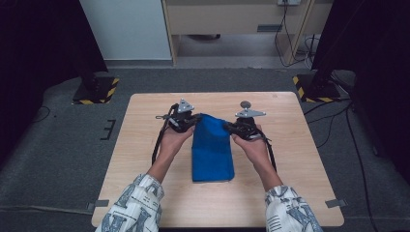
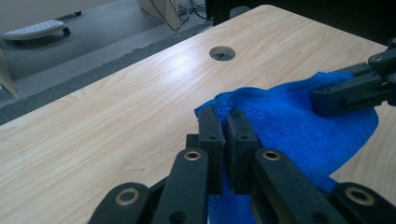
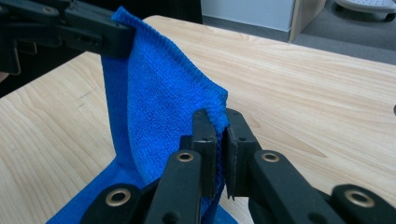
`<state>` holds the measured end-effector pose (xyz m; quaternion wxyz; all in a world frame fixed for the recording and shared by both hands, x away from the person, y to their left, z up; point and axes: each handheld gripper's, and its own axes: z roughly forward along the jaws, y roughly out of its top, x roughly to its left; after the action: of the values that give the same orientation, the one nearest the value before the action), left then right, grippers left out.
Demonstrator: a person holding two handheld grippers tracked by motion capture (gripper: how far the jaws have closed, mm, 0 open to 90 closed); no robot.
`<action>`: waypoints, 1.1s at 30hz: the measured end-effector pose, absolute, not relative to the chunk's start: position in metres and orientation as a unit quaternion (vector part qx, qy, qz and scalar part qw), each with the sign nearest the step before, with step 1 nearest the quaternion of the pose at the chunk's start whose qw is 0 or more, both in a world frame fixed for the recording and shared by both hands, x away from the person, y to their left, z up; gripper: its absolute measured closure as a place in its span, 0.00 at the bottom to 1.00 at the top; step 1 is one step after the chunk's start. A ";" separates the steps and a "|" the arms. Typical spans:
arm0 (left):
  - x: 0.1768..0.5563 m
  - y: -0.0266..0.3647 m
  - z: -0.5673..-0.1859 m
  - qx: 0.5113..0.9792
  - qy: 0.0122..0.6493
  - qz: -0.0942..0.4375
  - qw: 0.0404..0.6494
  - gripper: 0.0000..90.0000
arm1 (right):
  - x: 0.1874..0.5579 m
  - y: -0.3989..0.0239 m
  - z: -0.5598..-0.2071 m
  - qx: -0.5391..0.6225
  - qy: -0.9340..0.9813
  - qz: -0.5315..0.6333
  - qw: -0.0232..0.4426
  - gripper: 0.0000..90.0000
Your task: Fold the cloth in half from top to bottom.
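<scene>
A blue cloth (image 1: 212,150) lies lengthwise on the wooden table (image 1: 145,145), its far end lifted. My left gripper (image 1: 193,120) is shut on the far left corner of the cloth (image 2: 280,116); in the left gripper view the jaws (image 2: 223,122) pinch the hem. My right gripper (image 1: 229,126) is shut on the far right corner; its jaws (image 3: 219,120) clamp the cloth (image 3: 159,102) edge. Each gripper view also shows the other gripper: the right gripper (image 2: 345,95) and the left gripper (image 3: 84,35) hold the opposite corner. The near end of the cloth rests flat on the table.
A round hole (image 2: 222,52) is in the tabletop beyond the cloth. Black stands with yellow-striped bases (image 1: 96,89) sit on the grey floor at both far corners. Cables (image 1: 338,121) trail on the floor at the right. Bare wood surrounds the cloth.
</scene>
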<state>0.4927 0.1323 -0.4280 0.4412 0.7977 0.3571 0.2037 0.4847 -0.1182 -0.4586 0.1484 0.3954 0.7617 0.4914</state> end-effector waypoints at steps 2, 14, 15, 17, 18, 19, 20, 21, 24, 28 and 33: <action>0.491 0.133 -0.430 0.798 0.359 0.200 0.440 0.96 | 0.483 -0.119 -0.458 0.394 0.762 0.493 0.148 0.94; 0.473 0.137 -0.432 0.800 0.357 0.190 0.443 0.96 | 0.466 -0.117 -0.460 0.374 0.775 0.489 0.144 0.94; 0.473 0.137 -0.432 0.800 0.357 0.190 0.443 0.96 | 0.466 -0.117 -0.460 0.374 0.775 0.489 0.144 0.94; 0.467 0.138 -0.436 0.796 0.361 0.180 0.451 0.96 | 0.462 -0.118 -0.464 0.370 0.781 0.483 0.144 0.94; 0.465 0.138 -0.437 0.795 0.363 0.178 0.452 0.96 | 0.460 -0.119 -0.465 0.369 0.781 0.484 0.143 0.94; 0.463 0.138 -0.438 0.795 0.363 0.177 0.452 0.96 | 0.459 -0.119 -0.466 0.370 0.781 0.484 0.141 0.94; 0.462 0.138 -0.440 0.794 0.364 0.176 0.453 0.96 | 0.458 -0.120 -0.467 0.367 0.783 0.483 0.140 0.94; 0.460 0.139 -0.441 0.794 0.364 0.173 0.455 0.96 | 0.457 -0.120 -0.468 0.365 0.784 0.481 0.141 0.94; 0.456 0.139 -0.444 0.794 0.364 0.169 0.457 0.96 | 0.454 -0.121 -0.472 0.366 0.785 0.480 0.137 0.94; 0.452 0.138 -0.445 0.796 0.360 0.171 0.456 0.96 | 0.452 -0.121 -0.476 0.367 0.786 0.480 0.133 0.94; 0.447 0.139 -0.447 0.797 0.358 0.167 0.458 0.95 | 0.447 -0.121 -0.479 0.364 0.786 0.482 0.127 0.94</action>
<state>0.4468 0.1394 -0.4473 0.4578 0.7966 0.3577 0.1671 0.4470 -0.1214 -0.4788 0.1270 0.3645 0.7864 0.4822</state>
